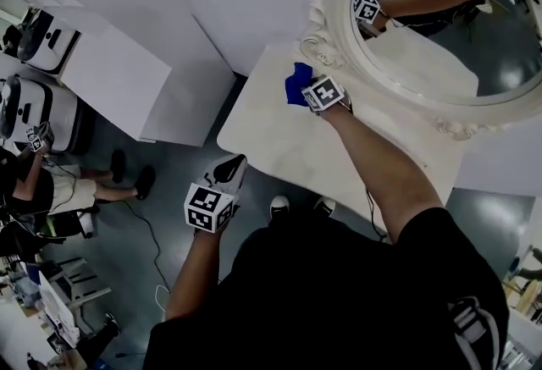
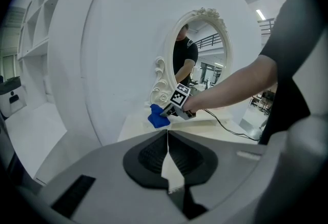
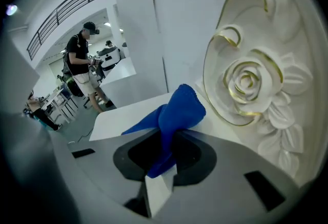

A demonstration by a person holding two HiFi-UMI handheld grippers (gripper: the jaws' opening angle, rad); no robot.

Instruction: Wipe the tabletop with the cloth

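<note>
While right gripper [image 3: 171, 137] fingers pinch the cloth [image 3: 177, 113], half hidden behind its cube [image 1: 323, 92] in head view, left gripper [image 2: 167, 135] fingers are together, empty.

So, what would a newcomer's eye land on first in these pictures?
The bright blue cloth, pinched in the right gripper at the far edge of the white tabletop, is the only strong colour. Right beside it stands a big oval mirror in an ornate white frame with a gilt-edged carved rose.

The cloth [image 3: 179, 110] is soft and matt, the tabletop [image 1: 284, 148] smooth, the mirror frame [image 3: 246, 82] glossy.
</note>
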